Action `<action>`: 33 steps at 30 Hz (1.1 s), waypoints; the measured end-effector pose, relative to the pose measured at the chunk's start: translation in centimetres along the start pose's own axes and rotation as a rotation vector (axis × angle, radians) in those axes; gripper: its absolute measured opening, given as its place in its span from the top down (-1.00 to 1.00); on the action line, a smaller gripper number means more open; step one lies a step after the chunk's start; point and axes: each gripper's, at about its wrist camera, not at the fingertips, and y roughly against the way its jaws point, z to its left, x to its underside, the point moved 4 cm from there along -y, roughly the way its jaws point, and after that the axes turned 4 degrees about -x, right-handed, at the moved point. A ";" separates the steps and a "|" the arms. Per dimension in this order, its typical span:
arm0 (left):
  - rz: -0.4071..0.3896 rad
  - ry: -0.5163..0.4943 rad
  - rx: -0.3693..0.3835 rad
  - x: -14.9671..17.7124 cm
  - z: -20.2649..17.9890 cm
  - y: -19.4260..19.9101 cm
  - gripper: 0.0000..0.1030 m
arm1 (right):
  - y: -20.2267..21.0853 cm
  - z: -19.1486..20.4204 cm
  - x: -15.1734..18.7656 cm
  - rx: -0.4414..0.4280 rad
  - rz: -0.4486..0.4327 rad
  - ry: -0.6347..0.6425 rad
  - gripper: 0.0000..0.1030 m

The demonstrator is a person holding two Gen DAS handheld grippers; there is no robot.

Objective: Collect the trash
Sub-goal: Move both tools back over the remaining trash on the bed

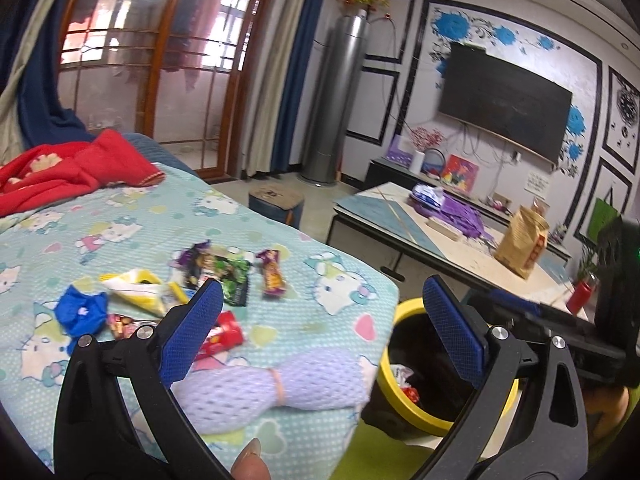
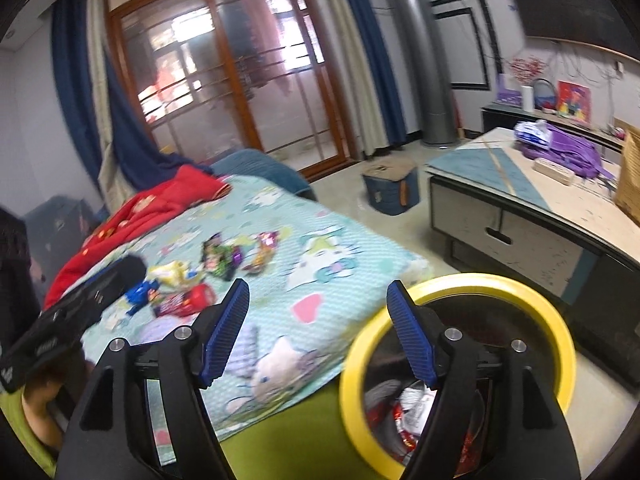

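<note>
Here both grippers' fingers (image 1: 452, 320) gape empty beside the yellow bin (image 2: 560, 332).

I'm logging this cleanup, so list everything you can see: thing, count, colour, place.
snack wrappers: several, mixed colours, on the bedsheet
bedsheet: one, pale blue cartoon print, over the bed
red garment: one, far end of the bed
mesh pouch: one, lilac, near edge of the bed
trash bin: one, yellow rim, beside the bed, wrappers inside
coffee table: one, pale, right
paper bag: one, brown, on the coffee table
television: one, black, wall
left gripper: open, empty
right gripper: open, empty
</note>
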 end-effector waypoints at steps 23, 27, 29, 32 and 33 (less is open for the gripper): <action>-0.031 0.209 -0.270 -0.7 12.7 0.8 -0.78 | -7.9 6.8 3.2 -0.108 0.247 0.109 -0.39; -0.012 0.257 -0.319 -0.1 15.3 0.7 -0.78 | -9.8 6.8 3.7 -0.116 0.300 0.087 -0.40; 0.001 0.290 -0.335 0.3 16.6 0.6 -0.78 | -10.7 6.7 4.0 -0.127 0.327 0.068 -0.40; 0.035 0.361 -0.349 1.0 18.4 0.0 -0.78 | -11.4 6.6 4.5 -0.135 0.351 0.043 -0.39; 0.044 0.386 -0.349 1.4 18.8 -0.2 -0.78 | -11.6 6.6 4.8 -0.139 0.357 0.040 -0.38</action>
